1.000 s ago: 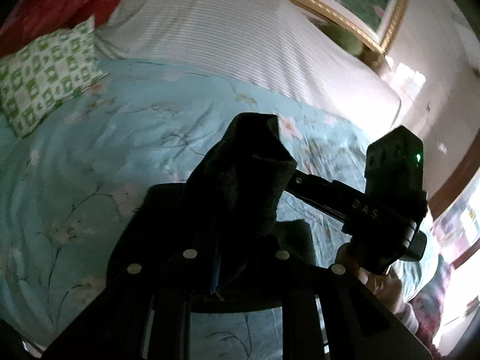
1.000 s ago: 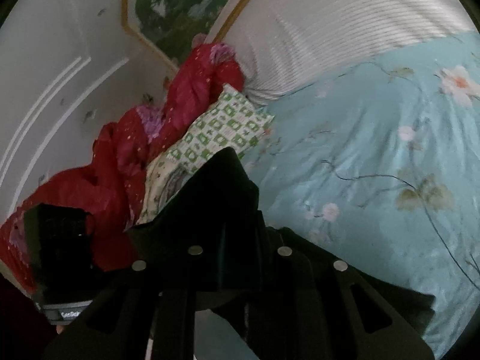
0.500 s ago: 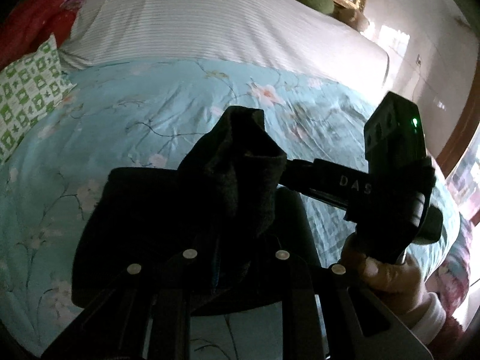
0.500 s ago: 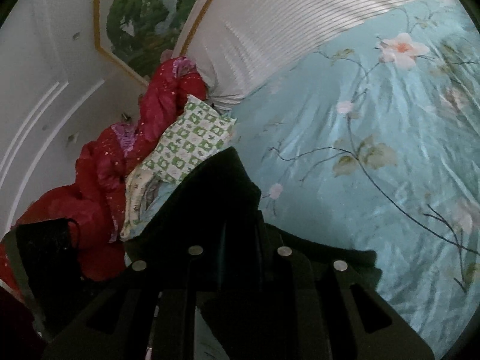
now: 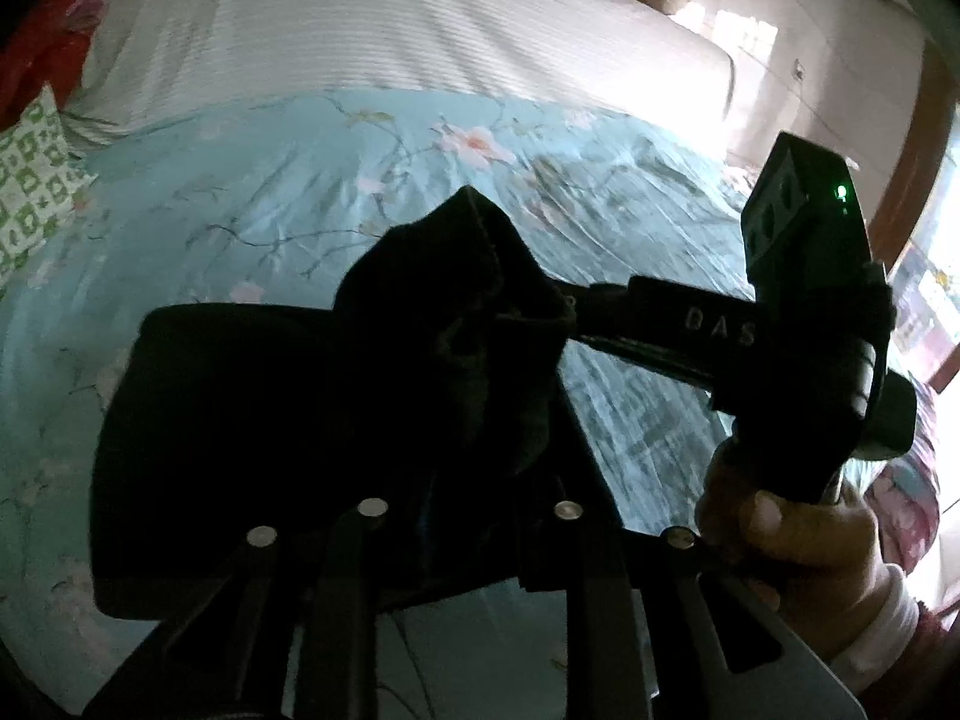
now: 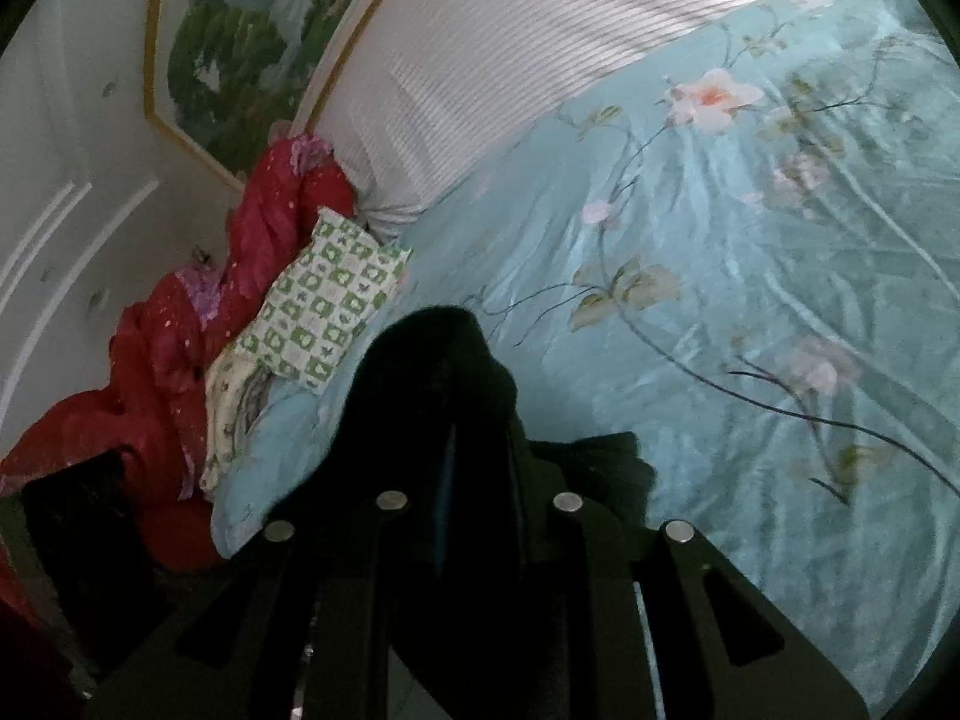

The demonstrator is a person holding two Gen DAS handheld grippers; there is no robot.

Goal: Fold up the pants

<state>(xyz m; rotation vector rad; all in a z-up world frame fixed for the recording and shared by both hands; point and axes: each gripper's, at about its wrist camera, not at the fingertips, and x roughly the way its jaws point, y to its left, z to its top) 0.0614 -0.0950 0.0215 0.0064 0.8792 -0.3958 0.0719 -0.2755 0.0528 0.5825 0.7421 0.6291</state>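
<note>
The black pants (image 5: 240, 420) lie partly flat on the blue flowered bed cover (image 5: 300, 192), and one end is lifted in a bunch. That bunch stands between the fingers of my left gripper (image 5: 465, 420), whose jaws are opening while the cloth is still pinched there. From the right, my right gripper (image 5: 558, 315) reaches in, held by a hand (image 5: 774, 540), and its tips are buried in the same raised fold. In the right wrist view the right gripper (image 6: 474, 420) is shut on a dark hump of the pants (image 6: 432, 348) low over the cover.
A white striped sheet (image 5: 390, 30) covers the far part of the bed. A green checked pillow (image 6: 324, 312) and a red quilt (image 6: 150, 372) are heaped at the left edge under a framed painting (image 6: 240, 30). The flowered cover stretches out to the right.
Both grippers have come down toward the bed with the pants in them. More of the black cloth now lies flat on the cover, and the right gripper sits closer to the left one.
</note>
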